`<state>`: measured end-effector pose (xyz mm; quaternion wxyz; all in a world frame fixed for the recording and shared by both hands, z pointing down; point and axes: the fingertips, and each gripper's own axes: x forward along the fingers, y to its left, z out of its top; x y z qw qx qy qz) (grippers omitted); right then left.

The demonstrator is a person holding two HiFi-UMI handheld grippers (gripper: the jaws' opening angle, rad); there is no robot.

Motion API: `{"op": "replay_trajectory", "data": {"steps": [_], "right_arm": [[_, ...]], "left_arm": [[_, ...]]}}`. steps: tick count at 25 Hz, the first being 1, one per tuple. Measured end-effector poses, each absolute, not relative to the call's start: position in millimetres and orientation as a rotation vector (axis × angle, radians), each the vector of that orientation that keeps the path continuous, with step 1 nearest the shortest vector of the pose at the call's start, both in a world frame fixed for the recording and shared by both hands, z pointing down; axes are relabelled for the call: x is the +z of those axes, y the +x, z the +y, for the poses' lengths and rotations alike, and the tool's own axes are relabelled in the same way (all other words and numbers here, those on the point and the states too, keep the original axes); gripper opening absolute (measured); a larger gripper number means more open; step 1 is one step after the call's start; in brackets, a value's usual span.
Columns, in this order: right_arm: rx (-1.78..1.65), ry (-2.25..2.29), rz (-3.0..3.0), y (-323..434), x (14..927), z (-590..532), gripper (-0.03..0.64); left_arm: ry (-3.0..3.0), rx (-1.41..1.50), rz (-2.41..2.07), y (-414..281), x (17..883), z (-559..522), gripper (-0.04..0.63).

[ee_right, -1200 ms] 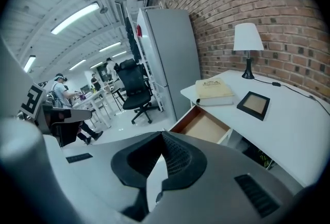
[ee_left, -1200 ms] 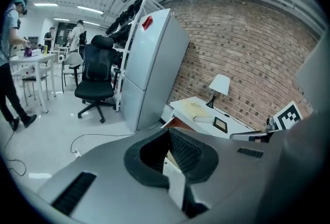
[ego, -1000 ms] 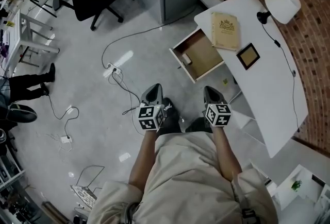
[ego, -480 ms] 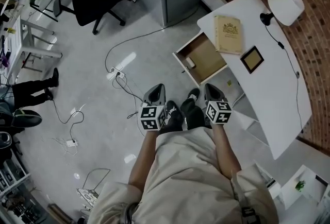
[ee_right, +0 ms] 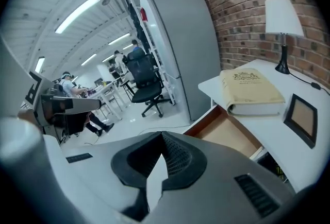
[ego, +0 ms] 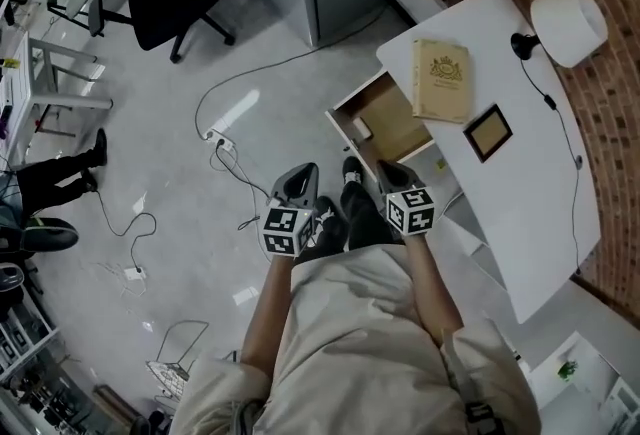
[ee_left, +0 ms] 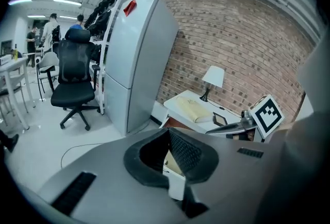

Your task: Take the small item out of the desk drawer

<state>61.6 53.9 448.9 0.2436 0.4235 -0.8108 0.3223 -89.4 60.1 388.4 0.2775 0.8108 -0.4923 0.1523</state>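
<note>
We see both tongs at low centre of head view. Left tongs (ego: 298, 179): tips together, nothing held. Right tongs (ego: 391, 172): closed, empty, just below open drawer (ego: 392, 123). Small item (ego: 360, 129), pale, perhaps a box, lies at drawer's left end, well apart from both tongs. Book (ego: 443, 80) and lamp (ego: 568, 26) sit on white counter (ego: 530, 193), upper right.

**Desk drawer** (ego: 395, 115): shallow tan wooden box with a pale rim, pulled out from the near edge of the white worktop (ego: 520, 193), with its inside open to view.

**Small item** (ego: 360, 129): a single whitish, roughly rectangular piece. It lies flat on the drawer floor near the outer front end. Finer detail is too small to make out.
</note>
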Motion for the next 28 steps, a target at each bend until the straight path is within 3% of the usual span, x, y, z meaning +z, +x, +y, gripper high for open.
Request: {"op": "replay_trajectory", "data": {"steps": [28], "right_arm": [[0.905,0.953,-2.054,66,612,-11,0.025]], "left_arm": [[2.089,0.539,-1.159,-43,535,-2,0.015]]}}
